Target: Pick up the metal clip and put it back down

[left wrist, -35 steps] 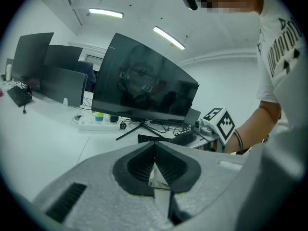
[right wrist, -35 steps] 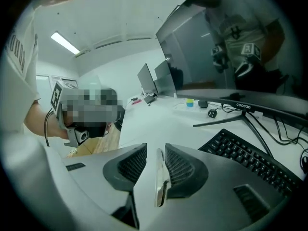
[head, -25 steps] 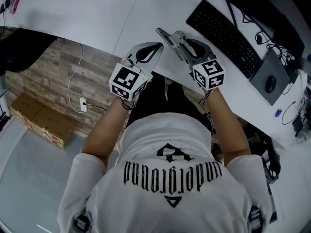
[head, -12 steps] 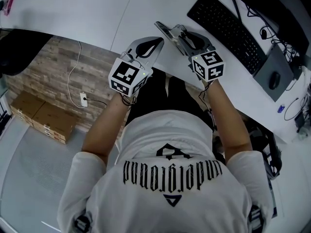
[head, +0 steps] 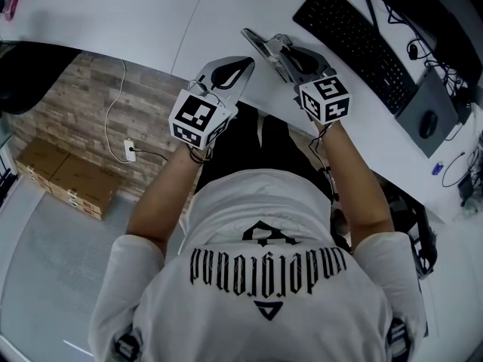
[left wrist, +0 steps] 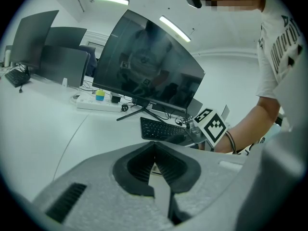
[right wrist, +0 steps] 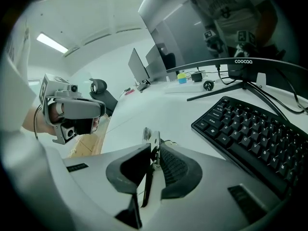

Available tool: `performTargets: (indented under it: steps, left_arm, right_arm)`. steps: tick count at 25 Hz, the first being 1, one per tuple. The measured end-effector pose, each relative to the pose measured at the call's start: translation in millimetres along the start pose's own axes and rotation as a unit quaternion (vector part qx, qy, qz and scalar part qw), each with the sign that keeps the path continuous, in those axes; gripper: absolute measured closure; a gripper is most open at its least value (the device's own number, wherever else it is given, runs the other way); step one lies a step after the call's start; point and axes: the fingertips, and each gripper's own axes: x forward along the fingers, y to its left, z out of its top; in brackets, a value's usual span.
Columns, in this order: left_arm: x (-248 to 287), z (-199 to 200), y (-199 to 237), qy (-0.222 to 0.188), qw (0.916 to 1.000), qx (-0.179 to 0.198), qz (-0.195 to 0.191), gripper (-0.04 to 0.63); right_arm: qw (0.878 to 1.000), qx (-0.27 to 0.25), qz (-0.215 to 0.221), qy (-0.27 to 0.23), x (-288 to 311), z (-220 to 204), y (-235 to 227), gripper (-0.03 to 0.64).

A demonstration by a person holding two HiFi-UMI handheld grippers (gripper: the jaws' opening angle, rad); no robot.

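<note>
Your right tool point(head: 281, 54) is clenched on the metal clip point(head: 256, 42). The clip is thin and shiny, and it sticks out past the tips of the tool. It is over the bench point(head: 151, 13), close to the front edge, just beside the near end of the black keyboard point(head: 355, 44). You cannot tell if the clip touches the bench. Your left tool point(head: 246, 63) is clenched too, with nothing in it, and its jaws press together at the tips. It is at the front edge of the bench, near the right tool but apart from it. A mouse point(head: 428, 125) lies past the keyboard, toward the right edge
</note>
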Motion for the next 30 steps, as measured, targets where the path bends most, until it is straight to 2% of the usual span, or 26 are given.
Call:
performTargets:
  steps: [5, 17, 30]
  left_arm:
    - [-3.1, 2.9, -4.6, -0.002, 1.0, 0.002, 0.003, 0.583]
    - [-21.7, 1.9, -28.8, -0.016, 0.9997, 0.0, 0.02, 0.583]
    - [-50.4, 18.1, -104.7, -0.053, 0.9979, 0.013, 0.036, 0.583]
  right_arm:
    - [1.0, -0.009, 0.015, -0.002, -2.5, 4.5, 10.7, 0.577]
    - [0.998, -0.05, 0.028, -0.009, -28.8, 9.4, 37.1, 0.584]
    - [0.992, -0.107, 0.029, -0.054, -121.5, 20.9, 73.8, 0.586]
